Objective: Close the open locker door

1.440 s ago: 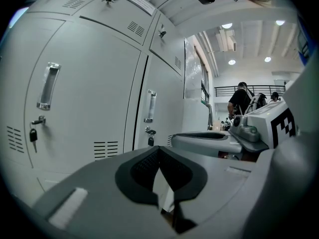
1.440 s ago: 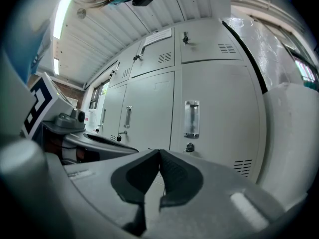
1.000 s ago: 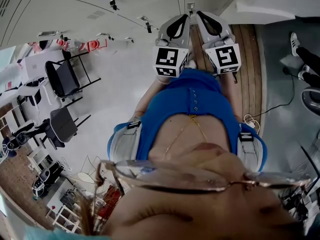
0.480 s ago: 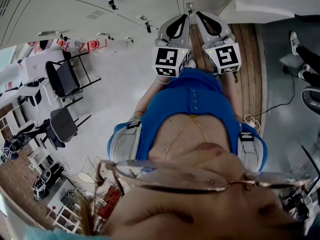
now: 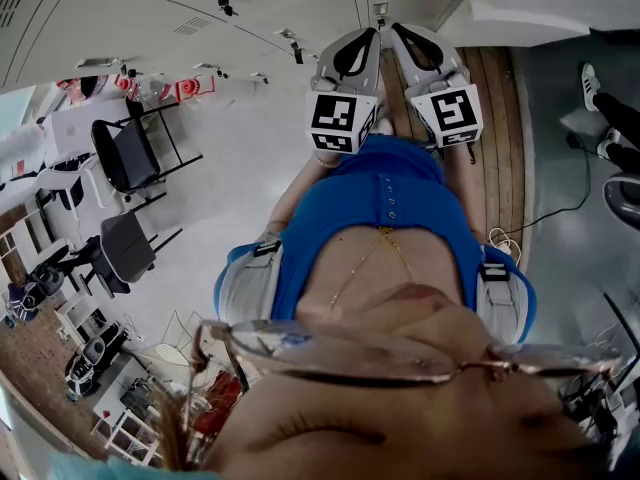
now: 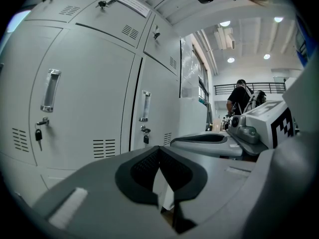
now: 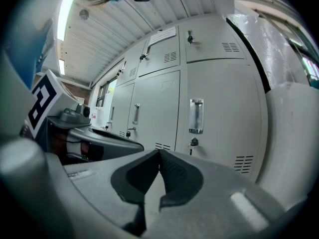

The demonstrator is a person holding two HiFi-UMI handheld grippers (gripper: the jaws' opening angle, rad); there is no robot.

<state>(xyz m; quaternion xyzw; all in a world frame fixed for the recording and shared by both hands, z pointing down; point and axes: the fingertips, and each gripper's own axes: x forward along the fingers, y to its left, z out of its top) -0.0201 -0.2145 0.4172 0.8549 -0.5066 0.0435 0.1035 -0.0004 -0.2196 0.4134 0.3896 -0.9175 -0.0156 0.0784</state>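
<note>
The big wall of grey lockers (image 6: 89, 83) is right in front of me. Every locker door (image 7: 219, 113) I can see in my two gripper views lies flat and shut. I cannot find one hanging open there.

In the head view a pale flat slab (image 5: 545, 13) sticks out to the right of the lockers. It may be the open door, but I cannot tell. So I think the job is either done or not begun, and these pictures do not say which.

My left gripper (image 6: 159, 151) and my right gripper (image 7: 159, 153) sit side by side, near the lockers but not touching them. Both have their jaws pressed together with nothing in between.

Small handles (image 7: 196, 116) and keys (image 6: 38, 136) are on the doors, and neither gripper is on them. If a door is open, I must find it and push it flat against the lockers.
</note>
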